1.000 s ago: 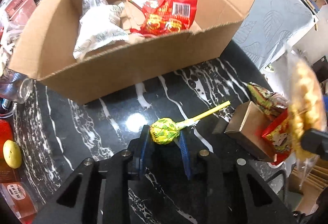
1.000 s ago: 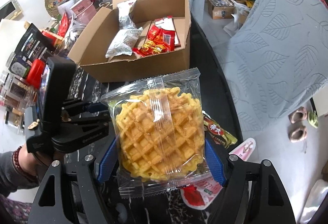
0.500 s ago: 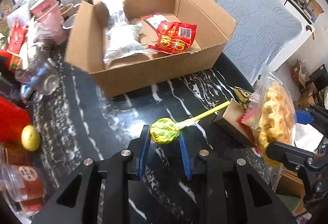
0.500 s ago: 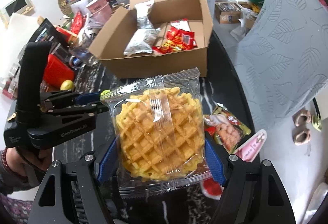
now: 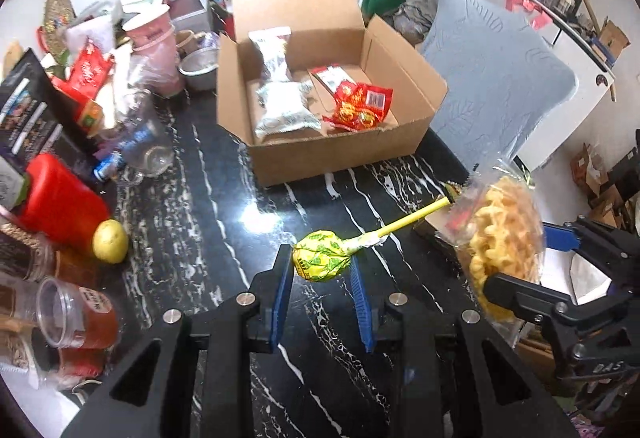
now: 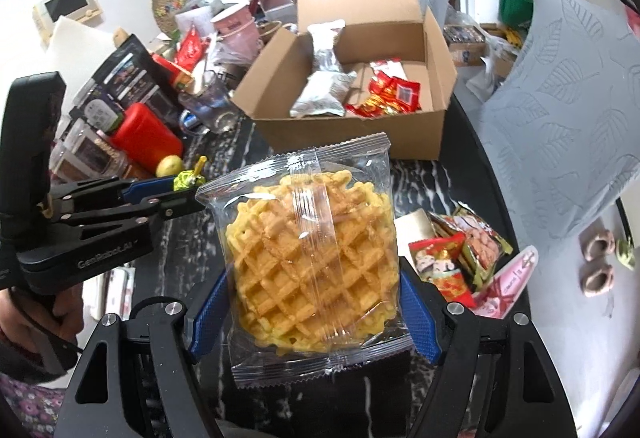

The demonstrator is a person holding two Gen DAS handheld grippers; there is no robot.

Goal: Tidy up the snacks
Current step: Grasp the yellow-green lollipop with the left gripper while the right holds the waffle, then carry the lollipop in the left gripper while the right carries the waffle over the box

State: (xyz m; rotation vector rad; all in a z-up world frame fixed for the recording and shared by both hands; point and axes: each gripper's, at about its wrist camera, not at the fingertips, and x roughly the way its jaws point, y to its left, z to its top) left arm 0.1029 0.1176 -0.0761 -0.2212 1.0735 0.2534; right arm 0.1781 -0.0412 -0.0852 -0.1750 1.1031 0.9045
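Already several packets lie in the cardboard box [image 5: 340,157], while the left gripper [image 5: 322,270] clamps a lollipop [image 5: 322,261] and the right gripper [image 6: 316,314] clamps a waffle packet [image 6: 312,250], both above the counter [image 5: 224,222], where more snacks [image 6: 460,254] wait.

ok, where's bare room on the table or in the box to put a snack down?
Free: the black marble tabletop between the cardboard box and the lemon, and the box floor near its back wall behind the red packets. Crowded: the left edge around the red container, and the right edge with the loose snack packets.
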